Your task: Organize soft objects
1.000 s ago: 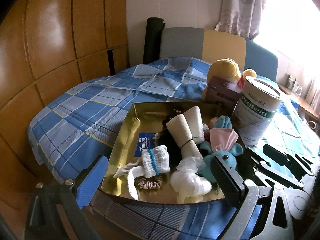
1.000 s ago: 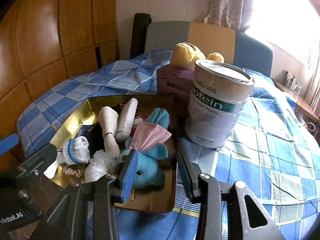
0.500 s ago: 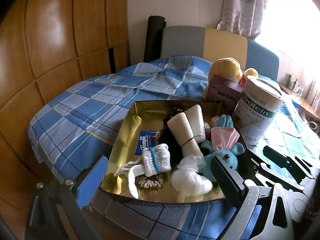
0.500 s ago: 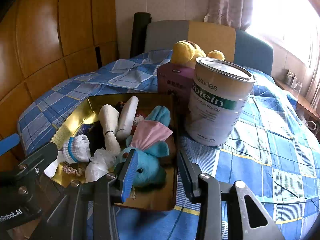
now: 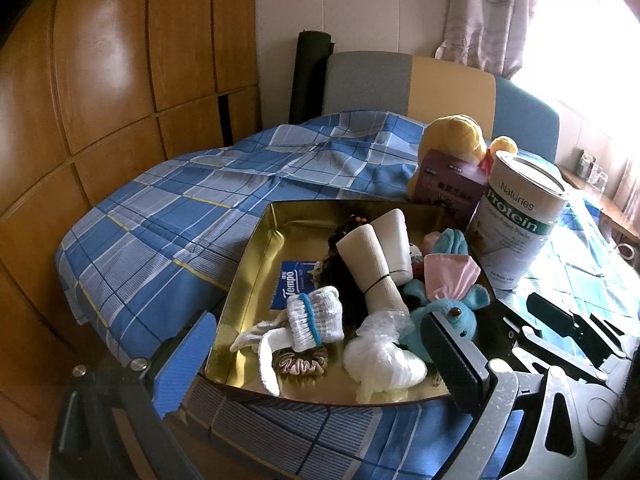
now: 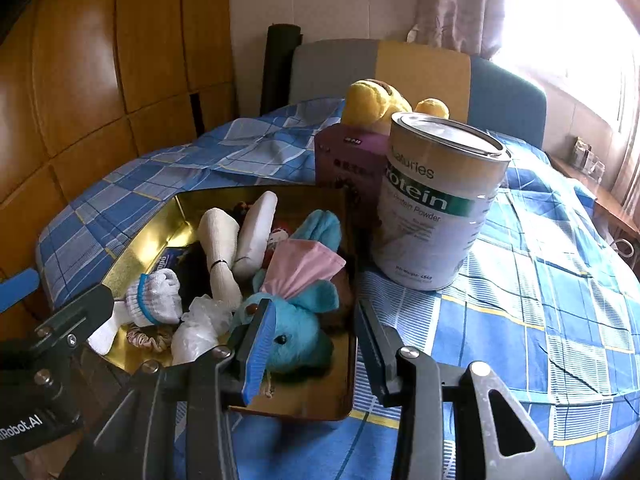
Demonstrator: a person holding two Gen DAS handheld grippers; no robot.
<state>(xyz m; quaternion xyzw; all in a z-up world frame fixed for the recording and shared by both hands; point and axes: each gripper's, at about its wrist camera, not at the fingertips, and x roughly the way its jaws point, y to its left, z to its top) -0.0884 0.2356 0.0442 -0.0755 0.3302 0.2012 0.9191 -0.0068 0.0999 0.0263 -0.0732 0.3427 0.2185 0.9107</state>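
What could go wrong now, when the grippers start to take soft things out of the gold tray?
1. The items are piled close: pulling the blue plush toy may drag the pink cloth lying on it.
2. The gold tray sits on soft bedding, so a push on its rim could tip it.
3. The protein can stands right beside the tray; the right gripper could knock it.

We see strong daylight pouring in from the window (image 5: 592, 32) at upper right, blown out to white in both views. It puts glare on the wardrobe (image 5: 100, 72) panels and glints on the gold tray (image 6: 160, 232). Fisheye bending curves the edges and darkens the corners. Close foreground parts look dim and slightly soft.
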